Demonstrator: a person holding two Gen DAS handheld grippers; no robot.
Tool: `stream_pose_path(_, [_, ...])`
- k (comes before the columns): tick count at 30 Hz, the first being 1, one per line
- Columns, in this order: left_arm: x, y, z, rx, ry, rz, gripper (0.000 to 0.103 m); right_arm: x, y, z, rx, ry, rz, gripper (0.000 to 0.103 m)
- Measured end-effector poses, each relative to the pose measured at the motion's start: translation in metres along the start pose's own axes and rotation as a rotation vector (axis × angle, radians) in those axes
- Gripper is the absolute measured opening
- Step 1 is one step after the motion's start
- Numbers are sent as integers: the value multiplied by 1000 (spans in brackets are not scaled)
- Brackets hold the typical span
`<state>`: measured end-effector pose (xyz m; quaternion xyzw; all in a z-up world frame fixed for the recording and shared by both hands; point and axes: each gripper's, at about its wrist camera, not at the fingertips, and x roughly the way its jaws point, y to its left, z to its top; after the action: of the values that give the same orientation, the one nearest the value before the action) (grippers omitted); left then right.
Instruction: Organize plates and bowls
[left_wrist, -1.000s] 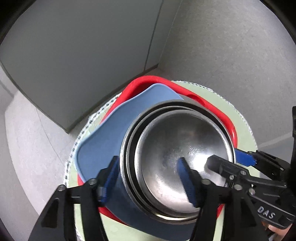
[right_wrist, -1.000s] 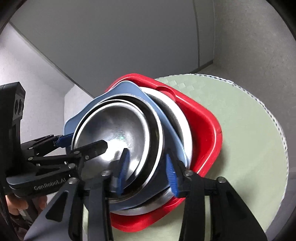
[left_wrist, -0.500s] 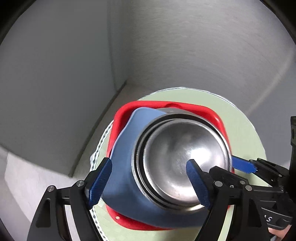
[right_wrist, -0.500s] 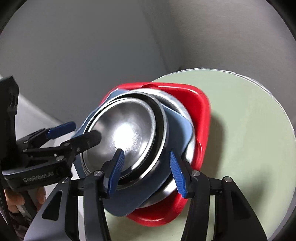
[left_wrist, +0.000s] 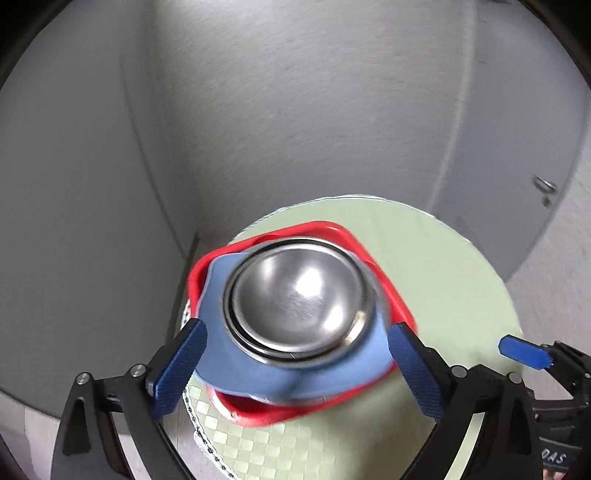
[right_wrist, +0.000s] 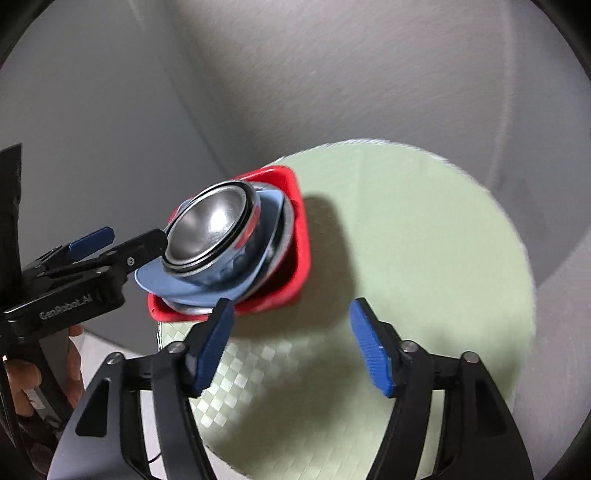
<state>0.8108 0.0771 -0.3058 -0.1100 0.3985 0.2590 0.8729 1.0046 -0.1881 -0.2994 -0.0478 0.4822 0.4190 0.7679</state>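
Stacking looks almost done: steel bowls (left_wrist: 295, 295) sit nested on a blue plate (left_wrist: 258, 373), inside a red tray (right_wrist: 301, 236) near the edge of the round green table (right_wrist: 424, 240). Both the left gripper (left_wrist: 295, 369) and the right gripper (right_wrist: 291, 339) have jaws spread wide, holding nothing. The pile leans and hangs a little over the edge; I think one careless bump from a finger could slide it off.

Left wrist view: looks steeply down from close range onto the stacked steel bowls (left_wrist: 295, 299). Right wrist view: faces the same stack (right_wrist: 210, 236) obliquely, across the round pale-green checked table mat (right_wrist: 406, 258).
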Motion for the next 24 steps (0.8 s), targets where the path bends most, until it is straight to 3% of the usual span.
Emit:
stream_pose_path(7, [-51, 18, -40, 123, -108, -110, 102, -47, 47, -51, 92, -153, -177, 79])
stream_pose_path(10, [-69, 31, -55, 170, -141, -111, 102, -69, 75, -65, 156, -222, -245, 81])
stream_pose_path(15, [-108, 65, -79, 175, -154, -185, 102, -105, 124, -84, 172, -286, -383, 88])
stream_pose_path(24, [-186, 125, -108, 230, -238, -302, 102, -143, 210, -108, 207, -400, -537, 92])
